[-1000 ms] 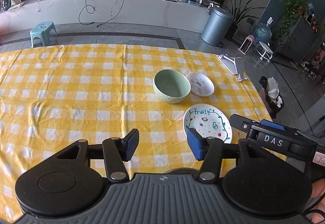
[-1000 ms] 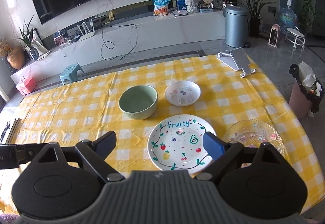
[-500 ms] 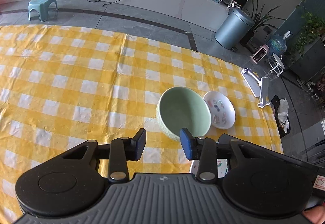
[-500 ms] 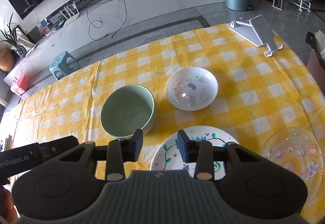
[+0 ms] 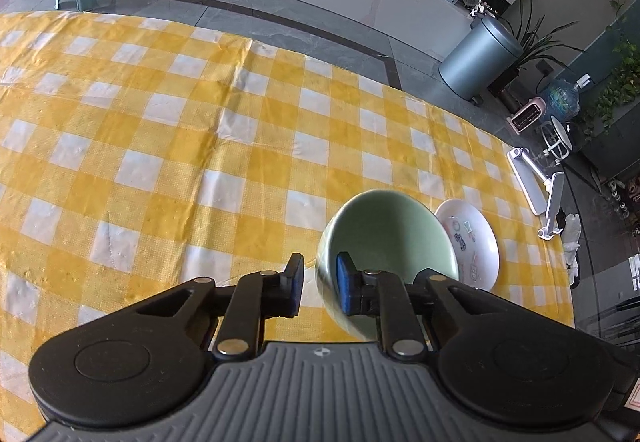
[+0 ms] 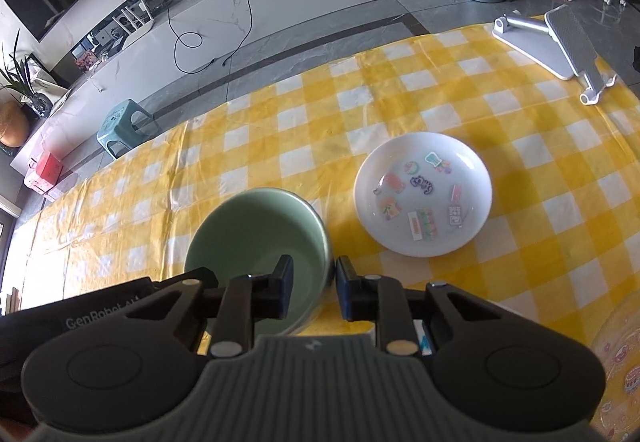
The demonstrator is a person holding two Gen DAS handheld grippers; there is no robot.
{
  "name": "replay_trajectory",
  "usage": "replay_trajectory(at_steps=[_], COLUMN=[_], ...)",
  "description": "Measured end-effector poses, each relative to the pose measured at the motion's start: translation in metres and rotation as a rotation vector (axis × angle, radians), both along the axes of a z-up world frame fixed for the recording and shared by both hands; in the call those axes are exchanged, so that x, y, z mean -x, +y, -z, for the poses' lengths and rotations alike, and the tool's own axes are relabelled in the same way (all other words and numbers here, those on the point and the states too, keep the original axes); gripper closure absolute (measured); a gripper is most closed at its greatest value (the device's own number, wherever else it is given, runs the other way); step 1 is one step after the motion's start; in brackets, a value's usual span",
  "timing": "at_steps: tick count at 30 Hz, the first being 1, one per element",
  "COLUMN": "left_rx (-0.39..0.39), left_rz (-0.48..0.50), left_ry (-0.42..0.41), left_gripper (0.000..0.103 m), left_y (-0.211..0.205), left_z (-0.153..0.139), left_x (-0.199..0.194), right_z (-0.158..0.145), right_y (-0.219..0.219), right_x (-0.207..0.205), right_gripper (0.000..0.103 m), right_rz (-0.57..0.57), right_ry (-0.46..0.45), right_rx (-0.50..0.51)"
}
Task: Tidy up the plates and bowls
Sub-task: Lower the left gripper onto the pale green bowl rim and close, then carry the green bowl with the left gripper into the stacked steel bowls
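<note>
A pale green bowl (image 5: 390, 238) stands on the yellow checked tablecloth (image 5: 160, 121). My left gripper (image 5: 319, 288) straddles its left rim, one finger outside and one inside, with gaps still showing. My right gripper (image 6: 312, 290) straddles the bowl's (image 6: 256, 238) right rim the same way. A small white dish with stickers sits to the right of the bowl (image 5: 472, 242) (image 6: 424, 197). A clear patterned glass plate (image 6: 620, 362) lies at the right edge. The "Fruity" plate is mostly hidden under my right gripper.
A white folding stand (image 6: 552, 37) lies at the table's far right corner, and shows in the left wrist view (image 5: 540, 189). The table's far edge drops to a grey floor with a blue stool (image 6: 124, 125) and a grey bin (image 5: 480, 57).
Both grippers have moved forward and down to the green bowl and narrowed their jaws around opposite sides of its rim. The Fruity plate has passed under the right gripper.
</note>
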State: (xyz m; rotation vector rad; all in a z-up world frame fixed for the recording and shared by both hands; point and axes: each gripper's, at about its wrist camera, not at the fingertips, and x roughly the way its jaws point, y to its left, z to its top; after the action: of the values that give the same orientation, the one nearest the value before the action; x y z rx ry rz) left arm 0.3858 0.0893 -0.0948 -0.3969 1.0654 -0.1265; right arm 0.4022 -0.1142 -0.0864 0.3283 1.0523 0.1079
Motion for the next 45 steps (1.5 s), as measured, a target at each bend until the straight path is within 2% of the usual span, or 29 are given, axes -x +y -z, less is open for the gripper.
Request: replay_trajectory(at_steps=[3, 6, 11, 15, 24, 30, 38, 45], left_rx=[0.003, -0.009, -0.009, -0.007, -0.054, -0.061, -0.049, -0.050], left_rz=[0.007, 0.008, 0.013, -0.010, -0.033, -0.049, -0.091, -0.097], left_ry=[0.000, 0.003, 0.014, -0.003, -0.047, -0.074, -0.112, -0.110], left_gripper=[0.092, 0.093, 0.093, 0.093, 0.093, 0.093, 0.093, 0.093], left_y=[-0.002, -0.004, -0.001, 0.003, 0.003, 0.007, 0.015, 0.017], left_z=[0.001, 0.000, -0.009, -0.033, -0.095, -0.117, -0.125, -0.113], left_x=[-0.001, 0.001, 0.017, 0.042, 0.118, 0.170, 0.237, 0.276], right_z=[0.003, 0.005, -0.007, -0.026, -0.081, -0.105, -0.116, -0.104], right_y=[0.000, -0.004, -0.005, -0.003, 0.000, 0.001, 0.008, 0.004], right_x=[-0.001, -0.002, 0.010, 0.030, 0.108, 0.170, 0.241, 0.280], right_gripper=[0.087, 0.095, 0.095, 0.096, 0.096, 0.096, 0.096, 0.096], right_rz=[-0.002, 0.007, -0.005, -0.014, -0.036, -0.046, -0.055, -0.064], right_ry=[0.007, 0.010, 0.006, -0.005, -0.040, -0.063, -0.100, -0.088], right_rx=[0.001, -0.003, -0.019, -0.024, -0.050, -0.064, -0.082, -0.104])
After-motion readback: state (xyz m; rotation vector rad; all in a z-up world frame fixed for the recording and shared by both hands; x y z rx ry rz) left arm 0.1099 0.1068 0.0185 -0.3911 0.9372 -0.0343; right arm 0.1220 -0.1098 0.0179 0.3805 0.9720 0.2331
